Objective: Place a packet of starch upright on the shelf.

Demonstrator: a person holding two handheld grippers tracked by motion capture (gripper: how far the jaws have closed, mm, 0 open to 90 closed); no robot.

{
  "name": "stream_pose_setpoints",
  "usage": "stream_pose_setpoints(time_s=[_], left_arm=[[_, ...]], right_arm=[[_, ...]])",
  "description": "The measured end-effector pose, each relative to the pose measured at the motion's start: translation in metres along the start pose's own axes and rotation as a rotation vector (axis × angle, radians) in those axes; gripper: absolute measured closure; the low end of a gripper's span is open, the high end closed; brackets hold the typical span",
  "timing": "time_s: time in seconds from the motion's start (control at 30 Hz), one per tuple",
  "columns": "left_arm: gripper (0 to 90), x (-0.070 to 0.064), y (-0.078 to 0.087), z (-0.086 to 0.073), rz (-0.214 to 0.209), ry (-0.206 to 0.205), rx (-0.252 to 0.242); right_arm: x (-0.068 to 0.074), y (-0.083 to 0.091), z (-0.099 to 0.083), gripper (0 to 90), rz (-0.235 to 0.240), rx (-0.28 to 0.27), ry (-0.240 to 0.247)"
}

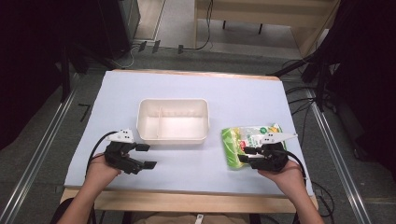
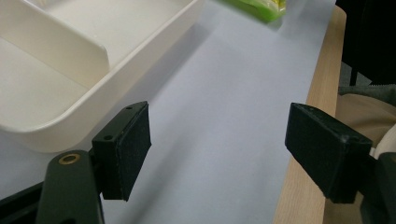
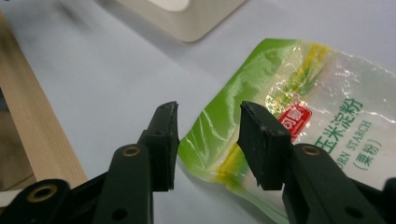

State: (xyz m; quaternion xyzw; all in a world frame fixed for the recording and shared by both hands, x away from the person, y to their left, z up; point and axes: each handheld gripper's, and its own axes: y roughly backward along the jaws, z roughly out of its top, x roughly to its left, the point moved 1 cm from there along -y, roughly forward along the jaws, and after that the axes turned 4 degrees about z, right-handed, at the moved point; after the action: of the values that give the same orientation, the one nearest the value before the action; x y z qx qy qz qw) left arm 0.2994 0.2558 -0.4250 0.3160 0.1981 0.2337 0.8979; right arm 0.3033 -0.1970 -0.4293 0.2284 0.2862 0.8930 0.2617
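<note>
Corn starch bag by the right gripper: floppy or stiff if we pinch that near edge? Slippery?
The corn starch bag is probably floppy: its film is wrinkled and it lies flat on the table, so it would likely sag from an edge pinch. The glossy plastic may slip between the pads. The right gripper stands open astride the bag's near edge.

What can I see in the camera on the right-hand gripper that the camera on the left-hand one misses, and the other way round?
The right gripper view alone shows the right gripper, jaws open around a corner of the corn starch bag, and the print on the bag: a red label and the words CORN STARCH.

The left gripper view alone shows the left gripper, jaws wide apart over bare cloth, and the inside of the white tray with its divider wall.

Both views share the pale blue cloth, the table's wooden edge, part of the tray and some of the green bag.
</note>
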Motion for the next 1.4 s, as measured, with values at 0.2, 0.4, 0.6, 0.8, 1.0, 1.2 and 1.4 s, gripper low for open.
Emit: stream_pose_setpoints(time_s=[0.2,0.4,0.6,0.8,1.0,1.2,1.4], left_arm=[[23.2,0.000,0.000,0.000,0.000,0.000,-0.003],[23.2,0.000,0.000,0.001,-0.001,0.003,-0.005],[23.2,0.001,0.000,0.001,-0.005,0.000,-0.008],[23.2,0.000,-0.002,0.003,-0.005,-0.005,-0.005],[23.2,0.000,-0.004,0.003,-0.010,-0.004,-0.004],[23.2,0.000,-0.002,0.003,-0.005,-0.006,-0.006],[23.2,-0.001,-0.005,0.003,-0.015,-0.009,-0.001]], right_arm=[[-0.007,0.004,-0.010,72.4,0.006,-0.010,-0.025],[-0.012,0.004,-0.021,84.4,-0.018,0.025,-0.034],[-0.017,0.004,-0.029,90.0,-0.035,0.075,-0.075],[-0.016,-0.001,-0.036,90.0,-0.021,0.135,-0.019],[-0.024,-0.010,-0.034,90.0,-0.013,0.150,-0.072],[-0.023,-0.012,-0.035,90.0,-0.049,0.186,-0.005],[-0.031,-0.021,-0.029,90.0,-0.080,0.171,-0.023]])
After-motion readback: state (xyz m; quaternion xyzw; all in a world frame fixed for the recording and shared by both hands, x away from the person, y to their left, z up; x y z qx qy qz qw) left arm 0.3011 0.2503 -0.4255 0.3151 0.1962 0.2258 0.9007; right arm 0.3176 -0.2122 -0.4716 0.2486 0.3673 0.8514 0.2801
